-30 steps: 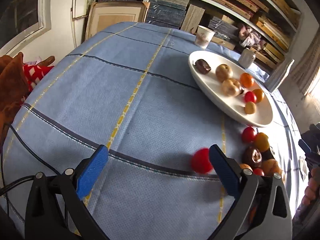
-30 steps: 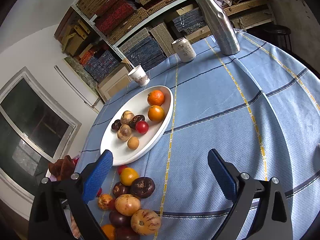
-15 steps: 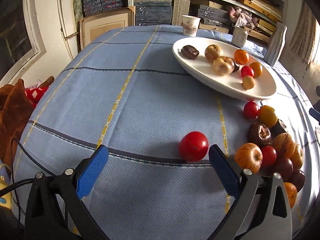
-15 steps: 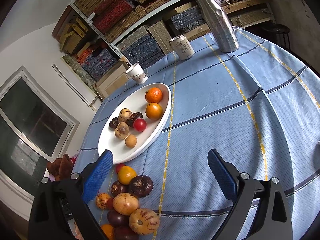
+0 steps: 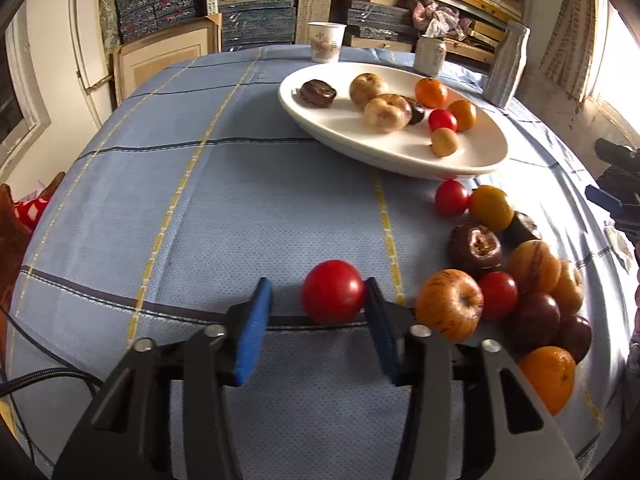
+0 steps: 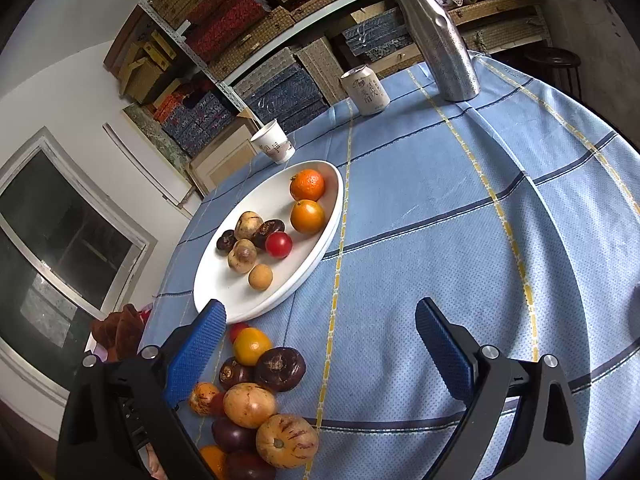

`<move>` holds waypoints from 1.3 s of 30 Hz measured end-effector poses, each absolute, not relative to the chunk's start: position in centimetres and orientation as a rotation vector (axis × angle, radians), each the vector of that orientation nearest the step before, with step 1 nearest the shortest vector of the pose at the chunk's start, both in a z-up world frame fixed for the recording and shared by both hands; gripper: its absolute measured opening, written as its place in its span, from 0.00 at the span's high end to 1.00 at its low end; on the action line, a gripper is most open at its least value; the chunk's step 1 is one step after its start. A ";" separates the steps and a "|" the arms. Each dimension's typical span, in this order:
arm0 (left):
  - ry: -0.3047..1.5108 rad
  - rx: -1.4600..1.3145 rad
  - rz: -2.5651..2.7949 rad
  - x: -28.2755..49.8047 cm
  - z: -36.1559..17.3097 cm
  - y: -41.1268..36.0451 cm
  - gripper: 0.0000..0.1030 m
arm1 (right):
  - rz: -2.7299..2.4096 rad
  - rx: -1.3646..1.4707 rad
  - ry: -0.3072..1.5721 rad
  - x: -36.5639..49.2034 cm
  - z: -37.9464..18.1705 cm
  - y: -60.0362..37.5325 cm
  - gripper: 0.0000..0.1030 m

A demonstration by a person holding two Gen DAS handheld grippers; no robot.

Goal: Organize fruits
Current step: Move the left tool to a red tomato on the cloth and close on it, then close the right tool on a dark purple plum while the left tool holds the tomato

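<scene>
Red tomato (image 5: 333,291): round, glossy; enclosed by the closing left claw (image 5: 320,334), left pad apart.
Right claw (image 6: 320,354): released, empty.
Fruit pile (image 5: 516,280): partly cut off.

We see a round table (image 5: 200,208) under a blue cloth. A red tomato (image 5: 333,291) sits between our left tongs (image 5: 318,300), with a fruit pile (image 5: 516,276) to their right. Beyond them rest a white plate (image 5: 400,152), a paper cup (image 5: 326,42), a can (image 6: 365,91) and a silver bottle (image 6: 438,36).

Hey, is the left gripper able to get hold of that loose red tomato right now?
Probably yes. The red tomato already sits between the left gripper's closing jaws, one pad touching it, the other still apart. Nothing blocks it; the fruit pile lies off to the side.
</scene>
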State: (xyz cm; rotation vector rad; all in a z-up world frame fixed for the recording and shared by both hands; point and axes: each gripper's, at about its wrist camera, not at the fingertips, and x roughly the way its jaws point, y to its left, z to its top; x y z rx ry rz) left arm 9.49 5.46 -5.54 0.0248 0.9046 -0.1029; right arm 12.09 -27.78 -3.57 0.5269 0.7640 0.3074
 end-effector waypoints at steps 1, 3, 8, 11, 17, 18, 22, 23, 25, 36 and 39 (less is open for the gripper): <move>0.909 0.027 -0.111 9.5 -5.6 5.3 0.61 | 0.308 0.523 0.767 12.1 -3.6 -27.7 0.06; 0.917 0.034 -0.126 9.7 -5.8 4.9 0.64 | 0.312 0.513 0.773 12.2 -3.7 -27.5 0.06; 0.913 0.034 -0.134 9.7 -5.8 4.9 0.70 | 0.328 0.481 0.781 12.2 -3.7 -26.9 0.06; 0.916 0.005 -0.124 9.8 -5.7 5.5 0.70 | 0.346 0.466 0.804 12.4 -4.1 -26.3 0.06; 0.916 -0.004 -0.103 9.9 -5.6 6.0 0.70 | 0.375 0.355 0.858 12.8 -5.0 -24.0 0.07; 0.916 -0.004 -0.102 9.9 -5.7 6.0 0.70 | 0.384 0.327 0.871 12.8 -5.1 -23.5 0.08; 0.917 0.002 -0.099 10.0 -5.7 5.9 0.70 | 0.421 0.294 0.935 13.3 -5.6 -22.2 0.08; 0.917 0.005 -0.099 10.0 -5.7 5.9 0.70 | 0.416 0.287 0.950 13.5 -5.8 -22.0 0.08; 0.917 0.007 -0.099 9.9 -5.7 5.9 0.70 | 0.405 0.261 0.987 14.3 -6.1 -21.5 0.08; 0.921 0.019 -0.099 10.0 -5.9 5.7 0.70 | 0.328 -0.016 1.079 15.7 -6.6 -18.9 0.08; 0.921 0.025 -0.098 9.9 -5.9 5.5 0.70 | 0.233 -0.098 1.003 15.3 -5.8 -20.0 0.08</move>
